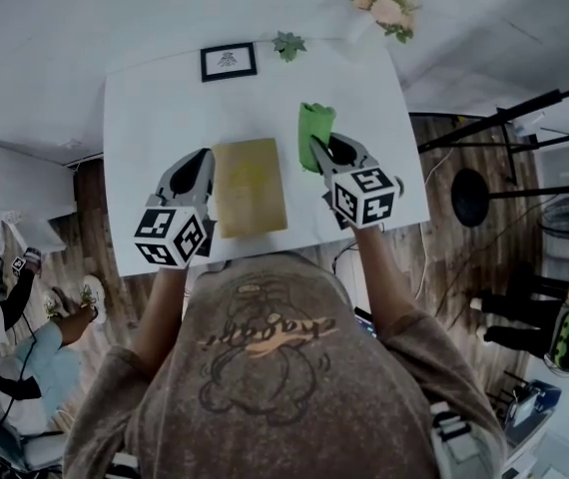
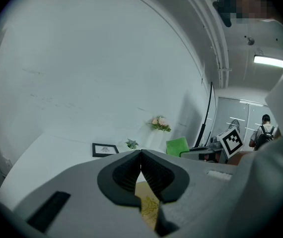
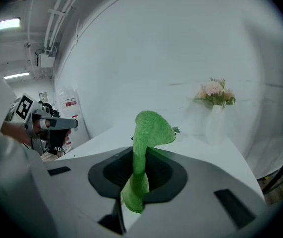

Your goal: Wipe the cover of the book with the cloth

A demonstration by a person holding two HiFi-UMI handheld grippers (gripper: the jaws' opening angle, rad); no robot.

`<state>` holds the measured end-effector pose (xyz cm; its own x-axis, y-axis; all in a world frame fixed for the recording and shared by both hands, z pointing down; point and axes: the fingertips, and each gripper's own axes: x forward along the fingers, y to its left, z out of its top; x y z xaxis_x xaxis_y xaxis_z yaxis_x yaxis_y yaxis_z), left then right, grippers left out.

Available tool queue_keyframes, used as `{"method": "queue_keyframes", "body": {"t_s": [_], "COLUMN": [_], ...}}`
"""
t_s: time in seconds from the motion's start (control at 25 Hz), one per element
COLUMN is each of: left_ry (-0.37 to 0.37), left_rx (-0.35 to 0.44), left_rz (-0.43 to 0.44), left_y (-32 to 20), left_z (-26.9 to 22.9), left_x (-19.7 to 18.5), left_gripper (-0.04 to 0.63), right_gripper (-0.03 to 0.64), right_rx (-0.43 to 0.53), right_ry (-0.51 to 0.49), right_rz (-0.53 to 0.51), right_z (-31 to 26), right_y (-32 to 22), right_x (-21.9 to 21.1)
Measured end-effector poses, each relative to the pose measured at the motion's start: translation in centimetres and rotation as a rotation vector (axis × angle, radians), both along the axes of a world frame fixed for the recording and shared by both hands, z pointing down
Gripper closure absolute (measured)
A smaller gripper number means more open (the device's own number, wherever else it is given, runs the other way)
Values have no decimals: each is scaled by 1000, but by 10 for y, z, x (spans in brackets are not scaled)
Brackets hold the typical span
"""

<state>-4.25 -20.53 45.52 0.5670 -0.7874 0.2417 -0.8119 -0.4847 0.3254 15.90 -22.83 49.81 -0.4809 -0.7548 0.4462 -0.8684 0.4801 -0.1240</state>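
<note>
Green cloth (image 3: 144, 148) clamped in my right gripper (image 1: 329, 154) jaws; left gripper (image 2: 141, 156) jaws together, empty. Book (image 1: 249, 186) flat on surface (image 1: 155, 108), at cloth's 9 o'clock. Swing cloth over cover, press flat, stroke lengthwise; left steadies edge.

White table (image 1: 165, 118) on dark wood floor (image 1: 93, 218), white wall (image 2: 82, 58) behind

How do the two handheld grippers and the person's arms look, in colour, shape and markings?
Both the left gripper and the right gripper have a light grey shell with black ribbed jaw linings, and each carries a white cube with black square markers. The person wears a brownish-grey short-sleeved T-shirt with a cartoon print.
</note>
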Motion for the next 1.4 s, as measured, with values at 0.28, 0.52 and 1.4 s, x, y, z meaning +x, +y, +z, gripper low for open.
{"method": "queue_keyframes", "body": {"t_s": [0.28, 0.52, 1.4], "left_ry": [-17, -37, -81], "left_rx": [18, 45, 132], "left_rz": [9, 11, -26], "left_y": [1, 3, 16], "left_z": [-2, -4, 16], "left_x": [4, 4, -19], "left_gripper": [592, 592, 592], "right_gripper": [555, 555, 555], "right_rx": [99, 184, 226], "right_ry": [-58, -87, -85], "right_rz": [5, 20, 64], "right_z": [-43, -50, -8], "right_y": [28, 45, 53], "right_x": [-16, -25, -38]}}
